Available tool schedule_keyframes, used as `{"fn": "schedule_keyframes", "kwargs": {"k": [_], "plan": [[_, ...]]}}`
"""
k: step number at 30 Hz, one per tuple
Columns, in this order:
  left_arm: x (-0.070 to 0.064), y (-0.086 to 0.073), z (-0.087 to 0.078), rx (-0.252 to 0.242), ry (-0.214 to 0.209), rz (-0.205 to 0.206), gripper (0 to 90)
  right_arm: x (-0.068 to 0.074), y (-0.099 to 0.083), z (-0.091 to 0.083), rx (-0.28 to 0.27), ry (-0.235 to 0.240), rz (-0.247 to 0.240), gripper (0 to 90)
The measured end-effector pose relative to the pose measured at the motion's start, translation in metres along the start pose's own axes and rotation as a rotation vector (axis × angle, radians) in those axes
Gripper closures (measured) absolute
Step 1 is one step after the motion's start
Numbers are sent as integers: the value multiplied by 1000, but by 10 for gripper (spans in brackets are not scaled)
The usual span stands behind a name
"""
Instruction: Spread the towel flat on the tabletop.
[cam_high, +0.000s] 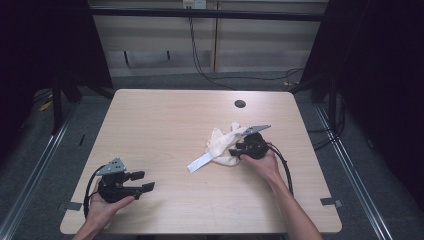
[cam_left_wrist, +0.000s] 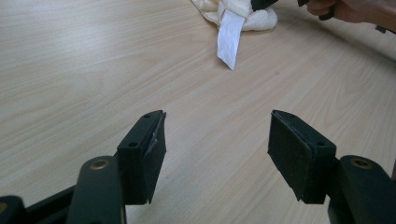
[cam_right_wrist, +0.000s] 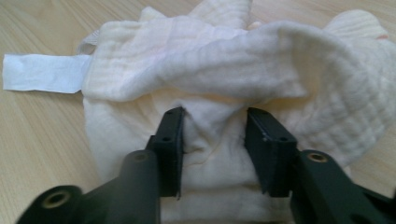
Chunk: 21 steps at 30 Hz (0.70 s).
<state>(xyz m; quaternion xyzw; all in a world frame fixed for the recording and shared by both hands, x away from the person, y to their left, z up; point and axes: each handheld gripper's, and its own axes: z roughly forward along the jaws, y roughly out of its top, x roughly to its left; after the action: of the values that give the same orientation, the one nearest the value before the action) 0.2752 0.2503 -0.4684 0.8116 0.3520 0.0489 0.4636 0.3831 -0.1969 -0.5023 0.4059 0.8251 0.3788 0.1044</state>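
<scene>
While pressed into the crumpled cream cloth (cam_right_wrist: 219, 93), right tool (cam_right_wrist: 214, 144) part-spread, fabric bunched between jaws, not clamped. Left tool (cam_left_wrist: 217, 154) released, spread wide above bare worktop (cam_high: 165, 125), well apart.

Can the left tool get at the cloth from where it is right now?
Probably yes. The left tool is open, with bare table between it and the cloth. The right tool works the cloth's far side, so the white tag end is free.
</scene>
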Motion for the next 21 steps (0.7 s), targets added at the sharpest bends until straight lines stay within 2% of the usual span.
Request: {"fn": "schedule_keyframes", "kwargs": {"k": [3, 4, 6, 8, 9, 10, 14, 17, 19, 21], "plan": [[0, 0, 0, 2, -1, 2, 369, 4, -2, -2, 4, 6, -12, 738], [0, 0, 0, 2, -1, 2, 369, 5, -3, -2, 7, 3, -10, 749], [-1, 0, 1, 3, -6, -3, 369, 6, -5, -2, -4, 10, -13, 759], [1, 0, 2, -6, -38, -42, 369, 9, -8, -4, -14, 2, -11, 780], [1, 0, 3, -4, -37, -44, 370, 12, -10, -5, -24, -4, -15, 784], [0, 1, 3, -1, -26, -37, 370, 14, -11, -6, -24, -9, -17, 788], [0, 2, 4, -1, -22, -29, 385, 24, -20, -12, -27, 15, -8, 799], [0, 3, 6, -5, -33, -32, 409, 29, -22, -15, -21, 18, -21, 799], [-1, 5, 9, -1, -44, -34, 436, 38, -23, -16, -11, 6, -39, 799], [-5, 10, 12, 3, -54, -12, 475, 48, -26, -17, -10, 21, -52, 799]]}}
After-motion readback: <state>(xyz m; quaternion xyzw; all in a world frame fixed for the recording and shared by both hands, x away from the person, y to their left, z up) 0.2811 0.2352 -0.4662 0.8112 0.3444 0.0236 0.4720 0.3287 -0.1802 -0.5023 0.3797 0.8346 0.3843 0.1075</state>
